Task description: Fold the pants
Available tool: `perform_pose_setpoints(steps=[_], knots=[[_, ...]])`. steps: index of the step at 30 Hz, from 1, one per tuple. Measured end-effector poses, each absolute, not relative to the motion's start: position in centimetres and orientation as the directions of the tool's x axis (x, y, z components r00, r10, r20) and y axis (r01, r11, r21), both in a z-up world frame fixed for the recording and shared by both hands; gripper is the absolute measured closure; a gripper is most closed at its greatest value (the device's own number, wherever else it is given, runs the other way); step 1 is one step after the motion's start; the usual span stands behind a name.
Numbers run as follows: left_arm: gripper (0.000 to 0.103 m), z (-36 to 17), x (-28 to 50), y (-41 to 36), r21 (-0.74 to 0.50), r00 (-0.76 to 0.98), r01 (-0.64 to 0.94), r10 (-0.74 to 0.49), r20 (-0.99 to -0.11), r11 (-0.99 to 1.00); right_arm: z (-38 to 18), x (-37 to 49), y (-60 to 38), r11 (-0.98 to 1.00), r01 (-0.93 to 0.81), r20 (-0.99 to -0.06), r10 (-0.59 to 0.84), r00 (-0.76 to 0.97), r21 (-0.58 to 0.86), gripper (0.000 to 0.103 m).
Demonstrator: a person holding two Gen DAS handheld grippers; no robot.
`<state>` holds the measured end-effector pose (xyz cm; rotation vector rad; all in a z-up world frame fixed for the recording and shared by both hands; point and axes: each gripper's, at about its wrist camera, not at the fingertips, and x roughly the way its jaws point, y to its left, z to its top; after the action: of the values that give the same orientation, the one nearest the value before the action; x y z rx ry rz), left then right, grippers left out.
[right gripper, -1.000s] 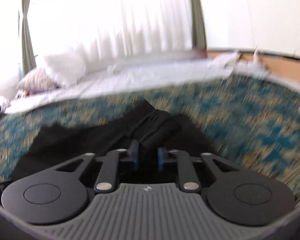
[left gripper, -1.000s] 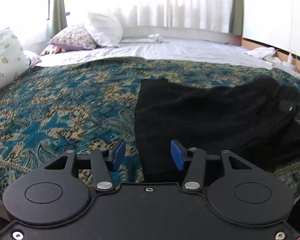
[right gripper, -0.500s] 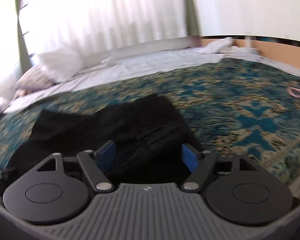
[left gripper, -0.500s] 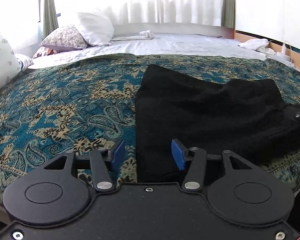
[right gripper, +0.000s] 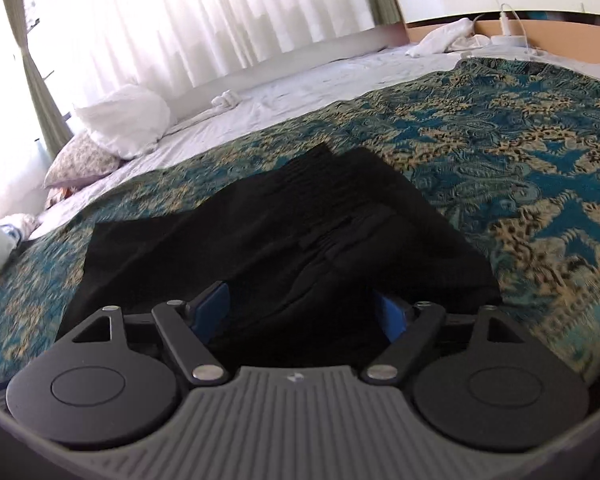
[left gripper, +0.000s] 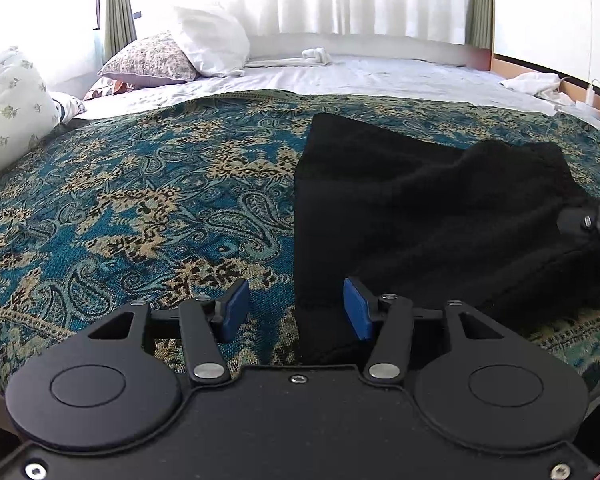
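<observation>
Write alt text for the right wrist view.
Open right tongs hover over folded black pants lying on a teal paisley bedspread. Behind are white sheets, a white pillow and bright curtains.

The pants (left gripper: 412, 216) lie on the bedspread (left gripper: 148, 208) near the bed's foot edge, right of middle. Pillows (left gripper: 204, 40) sit at the far left corner, on the sheet (left gripper: 380, 80).

Both wrist views low, sharing pants (left gripper: 420, 208)
</observation>
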<state>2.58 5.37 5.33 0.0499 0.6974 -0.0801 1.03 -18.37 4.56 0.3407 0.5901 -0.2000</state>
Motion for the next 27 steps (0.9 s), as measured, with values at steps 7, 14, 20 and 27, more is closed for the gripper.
perform_pose_setpoints(steps=[7,14,20,27], knots=[[0.053,5.3,2.6,5.4,0.02,0.764,0.088,-0.055,-0.643,0.996,6.3,0.0,-11.5,0.988,0.083,-0.45,-0.132,0.883,-0.127,0.018],[0.052,5.2,2.7,5.5,0.017,0.764,0.09,-0.058,-0.642,0.996,6.9,-0.8,-15.2,0.959,0.273,-0.442,-0.28,0.852,-0.08,0.016],[0.052,5.1,2.8,5.5,0.023,0.766,0.09,-0.054,-0.641,0.996,6.1,1.7,-21.3,0.95,0.279,-0.55,-0.158,0.82,0.143,0.01],[0.052,5.1,2.8,5.5,0.03,0.765,0.081,-0.043,-0.643,0.996,5.1,1.9,-18.9,0.972,0.206,-0.61,-0.094,0.787,0.116,0.009]])
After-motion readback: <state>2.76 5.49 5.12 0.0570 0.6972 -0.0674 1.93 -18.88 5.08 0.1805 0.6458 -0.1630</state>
